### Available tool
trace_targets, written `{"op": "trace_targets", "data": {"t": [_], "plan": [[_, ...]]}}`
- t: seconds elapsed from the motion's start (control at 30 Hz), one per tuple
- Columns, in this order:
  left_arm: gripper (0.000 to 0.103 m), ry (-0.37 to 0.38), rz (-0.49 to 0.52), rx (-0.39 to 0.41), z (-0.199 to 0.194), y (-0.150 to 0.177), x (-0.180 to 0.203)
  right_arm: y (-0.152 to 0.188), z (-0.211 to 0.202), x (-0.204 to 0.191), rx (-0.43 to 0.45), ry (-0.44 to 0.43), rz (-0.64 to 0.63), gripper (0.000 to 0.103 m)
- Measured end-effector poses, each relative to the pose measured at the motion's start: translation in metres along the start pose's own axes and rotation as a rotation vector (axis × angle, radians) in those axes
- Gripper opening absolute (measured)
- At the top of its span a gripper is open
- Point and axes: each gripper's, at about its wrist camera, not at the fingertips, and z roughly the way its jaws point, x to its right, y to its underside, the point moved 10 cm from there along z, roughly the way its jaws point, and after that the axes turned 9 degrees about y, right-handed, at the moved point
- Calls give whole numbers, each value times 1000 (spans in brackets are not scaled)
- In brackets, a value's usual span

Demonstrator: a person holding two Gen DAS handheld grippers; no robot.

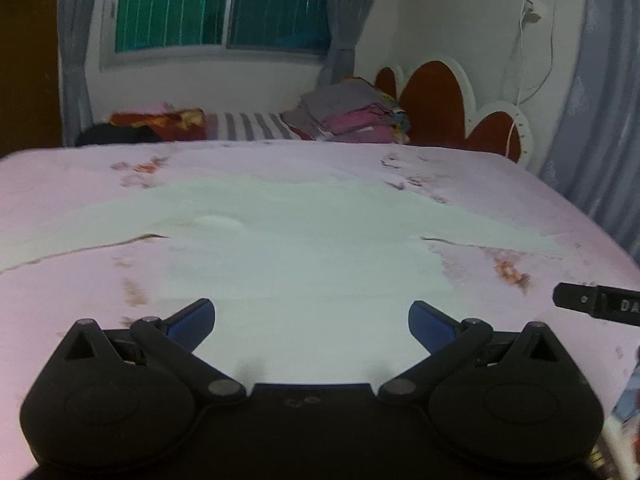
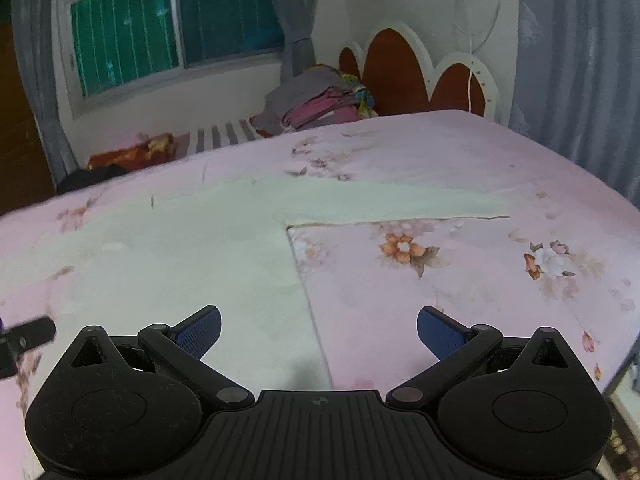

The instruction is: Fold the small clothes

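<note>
A pale mint long-sleeved shirt lies flat and spread out on the pink floral bed sheet, both sleeves stretched sideways. My left gripper is open and empty, hovering over the shirt's near hem at its middle. My right gripper is open and empty over the shirt's right side edge, with the shirt to its left and the right sleeve stretched across ahead. The right gripper's finger shows at the right edge of the left wrist view.
A stack of folded clothes sits at the far end of the bed by the red and white headboard. A red patterned bundle and dark cloth lie at the far left. Curtains hang on the right.
</note>
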Motion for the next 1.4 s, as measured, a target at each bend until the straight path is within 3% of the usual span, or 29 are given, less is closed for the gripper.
{"op": "trace_targets", "data": {"t": [0.23,0.4,0.57,0.63,0.9,1.03,1.2,1.27,1.3,1.4], "plan": [[103,-41,8,20,41,-31,7,-47,62,51,5,13,95,103],[103,-57,-29,-15,86,-49,14,-79,125,105,-21,12,201,103],[103,-83,-28,-36,129,-63,26,-100,178,166,-25,81,280,101],[103,-92,-36,-49,142,-65,27,-101,199,187,-52,102,308,39],[103,-149,-38,-108,173,-62,24,-94,256,254,-132,116,484,38],[103,-174,-44,-119,180,-63,23,-88,271,274,-155,93,568,38],[103,-187,-51,-123,187,-69,24,-92,276,285,-143,72,585,38],[103,-184,-72,-113,186,-72,22,-94,279,290,-141,75,587,25],[103,-183,-80,-108,185,-73,20,-93,279,291,-147,82,581,14],[103,-190,-96,-106,179,-73,14,-94,283,297,-149,91,574,7]]}}
